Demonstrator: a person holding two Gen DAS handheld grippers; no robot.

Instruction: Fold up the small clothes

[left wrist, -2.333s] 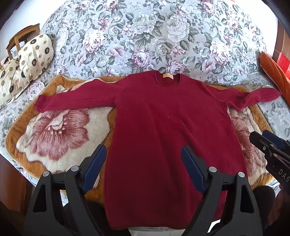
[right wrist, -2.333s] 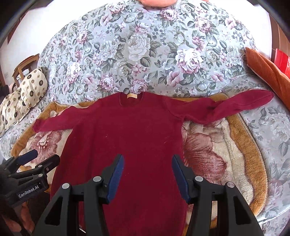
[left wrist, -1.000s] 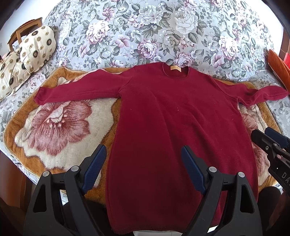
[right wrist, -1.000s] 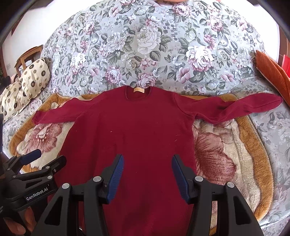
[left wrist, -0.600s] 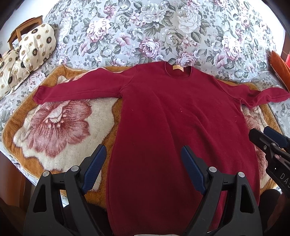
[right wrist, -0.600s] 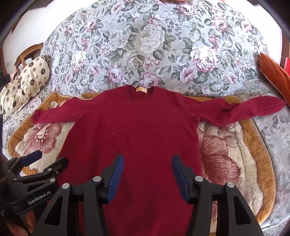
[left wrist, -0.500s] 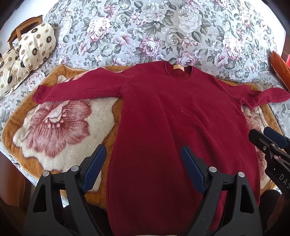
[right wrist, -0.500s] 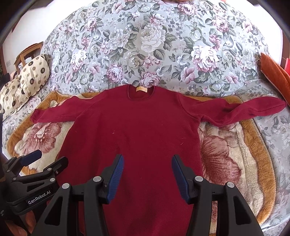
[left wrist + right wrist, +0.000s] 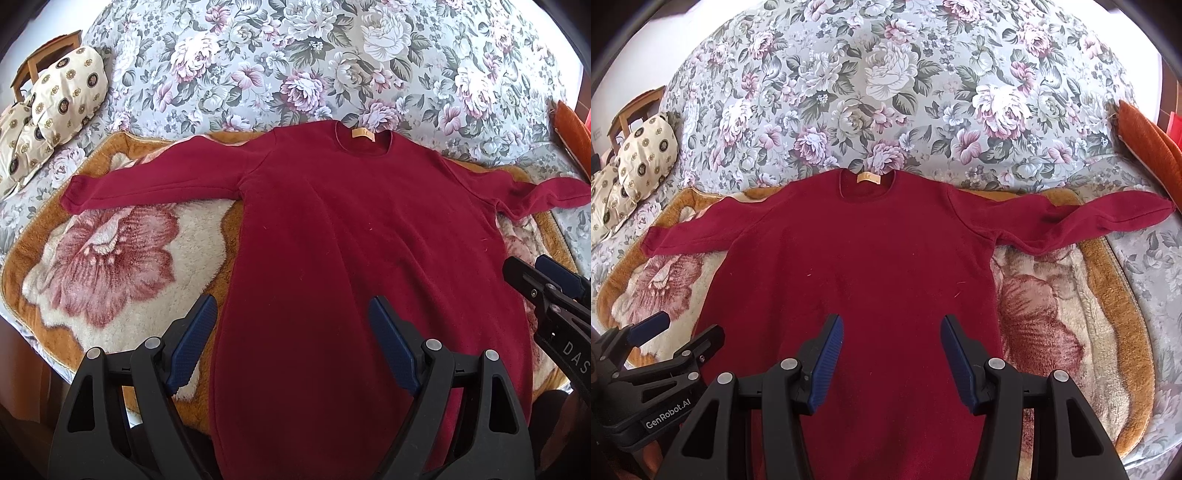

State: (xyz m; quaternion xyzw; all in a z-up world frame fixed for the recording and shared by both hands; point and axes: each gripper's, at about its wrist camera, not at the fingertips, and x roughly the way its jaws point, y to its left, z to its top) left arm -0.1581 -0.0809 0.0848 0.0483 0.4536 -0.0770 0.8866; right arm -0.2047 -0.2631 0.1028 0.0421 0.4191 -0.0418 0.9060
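Both tongs, left [image 9: 290, 341] & right [image 9: 892, 356], gape empty above red sweater [image 9: 857, 258], spread flat w/ sleeves out.

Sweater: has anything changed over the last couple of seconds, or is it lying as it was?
Only the views shifted: in both wrist views the sweater now fills more of the picture, so both grippers have come a little closer over it. Nothing was gripped or released. The sweater stays flat on the blanket, sleeves spread, and the left gripper and right gripper stay open and empty.
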